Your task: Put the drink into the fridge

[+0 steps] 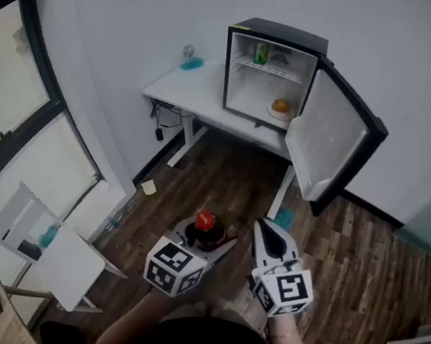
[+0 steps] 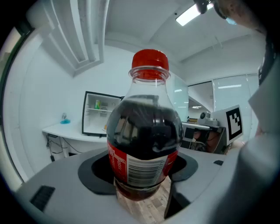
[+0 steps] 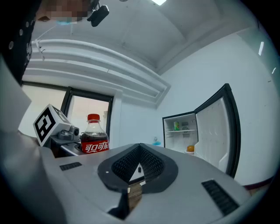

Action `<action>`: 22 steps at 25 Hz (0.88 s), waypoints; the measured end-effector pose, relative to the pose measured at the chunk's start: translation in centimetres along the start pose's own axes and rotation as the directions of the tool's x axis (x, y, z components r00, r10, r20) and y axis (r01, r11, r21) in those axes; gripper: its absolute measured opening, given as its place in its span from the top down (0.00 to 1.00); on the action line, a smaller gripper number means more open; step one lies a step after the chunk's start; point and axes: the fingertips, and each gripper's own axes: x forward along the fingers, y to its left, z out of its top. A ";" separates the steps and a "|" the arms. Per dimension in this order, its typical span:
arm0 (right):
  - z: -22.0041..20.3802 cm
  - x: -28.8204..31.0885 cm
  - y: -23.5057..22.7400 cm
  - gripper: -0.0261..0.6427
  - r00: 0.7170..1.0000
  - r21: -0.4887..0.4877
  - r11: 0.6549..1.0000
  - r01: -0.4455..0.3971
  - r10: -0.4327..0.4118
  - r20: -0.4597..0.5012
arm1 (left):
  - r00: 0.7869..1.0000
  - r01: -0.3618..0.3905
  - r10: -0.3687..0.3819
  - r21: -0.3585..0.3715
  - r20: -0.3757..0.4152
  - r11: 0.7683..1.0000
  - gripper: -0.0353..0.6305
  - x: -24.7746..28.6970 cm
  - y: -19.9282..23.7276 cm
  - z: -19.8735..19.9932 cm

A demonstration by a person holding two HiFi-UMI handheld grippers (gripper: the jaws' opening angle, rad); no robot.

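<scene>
Left hand-held gripper (image 1: 208, 243) is clamped, jaws spread wide, on the lower body of an upright cola bottle (image 2: 144, 140). The bottle sits at the lower centre of the head view, well apart from the open fridge (image 1: 281, 33) on the white worktop (image 1: 187, 89) at upper centre. The bottle's red label carries white "可口可乐" lettering and a barcode, and its cap is red. Right hand-held gripper (image 3: 139, 151) has its jaws together and holds nothing.
</scene>
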 end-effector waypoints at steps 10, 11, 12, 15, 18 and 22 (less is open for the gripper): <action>-0.3 0.5 -0.3 0.95 1.000 -0.006 1.000 0.020 -0.020 -0.011 | 1.000 0.023 -0.023 0.000 0.005 1.000 0.47 0.7 0.4 0.0; -0.4 0.7 -0.4 0.95 1.000 -0.005 1.000 0.023 -0.023 -0.015 | 1.000 0.025 -0.025 0.000 0.006 1.000 0.47 0.7 0.6 0.0; -0.5 0.9 -0.4 0.95 0.999 -0.003 1.000 0.027 -0.027 -0.018 | 1.000 0.026 -0.026 0.000 0.007 1.000 0.47 0.7 0.8 0.1; -0.5 1.4 -0.5 0.95 0.999 0.007 0.999 0.048 -0.048 -0.014 | 0.999 0.032 -0.032 0.003 0.012 0.999 0.47 0.8 1.5 0.4; -0.8 2.1 -0.7 0.95 0.998 0.014 0.998 0.061 -0.061 -0.021 | 0.999 0.038 -0.038 0.007 0.018 0.999 0.47 1.0 2.3 0.7; -1.2 3.5 -0.3 0.95 0.997 0.026 0.997 0.067 -0.067 -0.036 | 0.998 0.056 -0.056 0.012 0.014 0.998 0.47 1.1 3.6 0.7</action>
